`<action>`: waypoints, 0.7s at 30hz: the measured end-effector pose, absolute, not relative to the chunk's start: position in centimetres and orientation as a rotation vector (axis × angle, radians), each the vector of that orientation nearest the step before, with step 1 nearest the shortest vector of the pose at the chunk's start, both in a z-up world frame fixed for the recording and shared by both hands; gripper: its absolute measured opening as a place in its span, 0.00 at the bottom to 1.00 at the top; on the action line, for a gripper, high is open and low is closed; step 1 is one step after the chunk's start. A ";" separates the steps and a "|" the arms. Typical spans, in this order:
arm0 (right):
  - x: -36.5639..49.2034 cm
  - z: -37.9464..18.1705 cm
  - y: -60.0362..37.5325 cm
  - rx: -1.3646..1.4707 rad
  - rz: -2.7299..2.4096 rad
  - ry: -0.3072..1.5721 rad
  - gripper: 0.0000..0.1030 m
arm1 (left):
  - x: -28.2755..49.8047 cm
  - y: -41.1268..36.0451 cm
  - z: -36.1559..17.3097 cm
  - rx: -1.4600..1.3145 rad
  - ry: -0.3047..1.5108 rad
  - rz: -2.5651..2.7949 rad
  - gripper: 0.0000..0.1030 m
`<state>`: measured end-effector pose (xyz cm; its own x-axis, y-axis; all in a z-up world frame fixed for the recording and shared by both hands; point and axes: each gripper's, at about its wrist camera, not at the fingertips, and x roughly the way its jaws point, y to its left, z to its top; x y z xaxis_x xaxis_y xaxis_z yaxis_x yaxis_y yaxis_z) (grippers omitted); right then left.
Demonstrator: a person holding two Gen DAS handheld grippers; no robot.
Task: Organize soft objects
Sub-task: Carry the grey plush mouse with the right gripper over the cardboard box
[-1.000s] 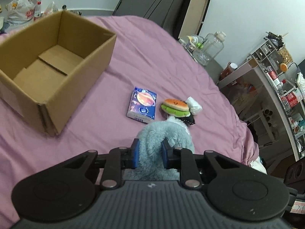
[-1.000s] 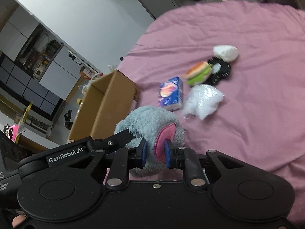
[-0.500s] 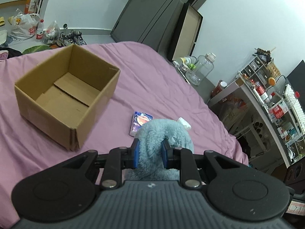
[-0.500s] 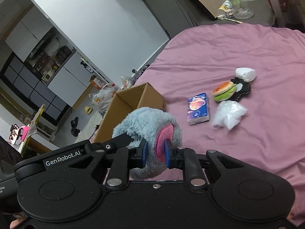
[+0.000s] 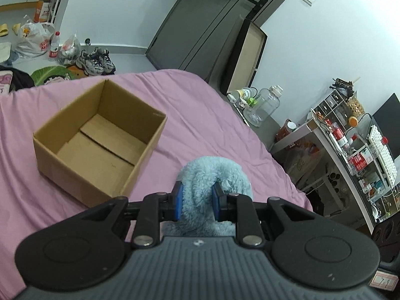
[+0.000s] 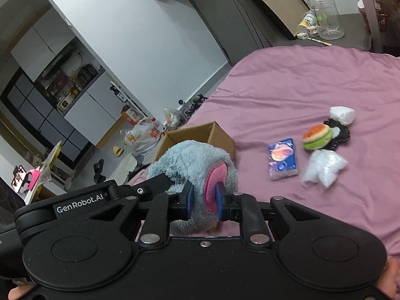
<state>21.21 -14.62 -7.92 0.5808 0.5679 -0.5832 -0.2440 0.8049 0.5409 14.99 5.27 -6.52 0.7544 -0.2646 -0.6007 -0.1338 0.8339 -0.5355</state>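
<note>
Blue plush toy hangs between both hand-held grippers, pink ear toward the right one.

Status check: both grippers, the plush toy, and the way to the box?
Left gripper and right gripper shut on plush toy. Toy lifted off bed. Box open, empty, nothing blocking.

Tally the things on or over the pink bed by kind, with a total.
Plush toys: 2, blue plush held in both tools, burger plush
Cardboard box: 1
Tissue pack: 1
White plastic bundles: 2
Black piece: 1
Total: 7
</note>
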 end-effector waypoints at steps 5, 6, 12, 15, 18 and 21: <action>22.6 -7.7 -12.8 0.472 0.481 0.811 0.18 | 16.2 6.9 -5.9 -0.561 0.715 -0.081 0.22; 22.9 -7.7 -12.3 0.476 0.478 0.807 0.18 | 16.6 7.4 -5.8 -0.557 0.714 -0.084 0.22; 25.1 -7.9 -9.6 0.477 0.457 0.795 0.18 | 18.7 9.8 -6.0 -0.551 0.708 -0.078 0.22; 26.3 -8.2 -8.3 0.471 0.459 0.789 0.18 | 20.0 10.8 -6.0 -0.545 0.704 -0.070 0.22; 27.3 -8.7 -7.0 0.444 0.445 0.787 0.18 | 21.1 12.0 -6.4 -0.566 0.688 -0.053 0.22; 28.3 -9.5 -6.1 0.431 0.441 0.798 0.18 | 22.2 12.6 -7.3 -0.581 0.679 -0.033 0.22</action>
<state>28.34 -6.05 -9.52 0.6184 0.5274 -0.5826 -0.2118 0.8258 0.5227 22.16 12.57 -7.27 0.7840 -0.2134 -0.5830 -0.1556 0.8415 -0.5173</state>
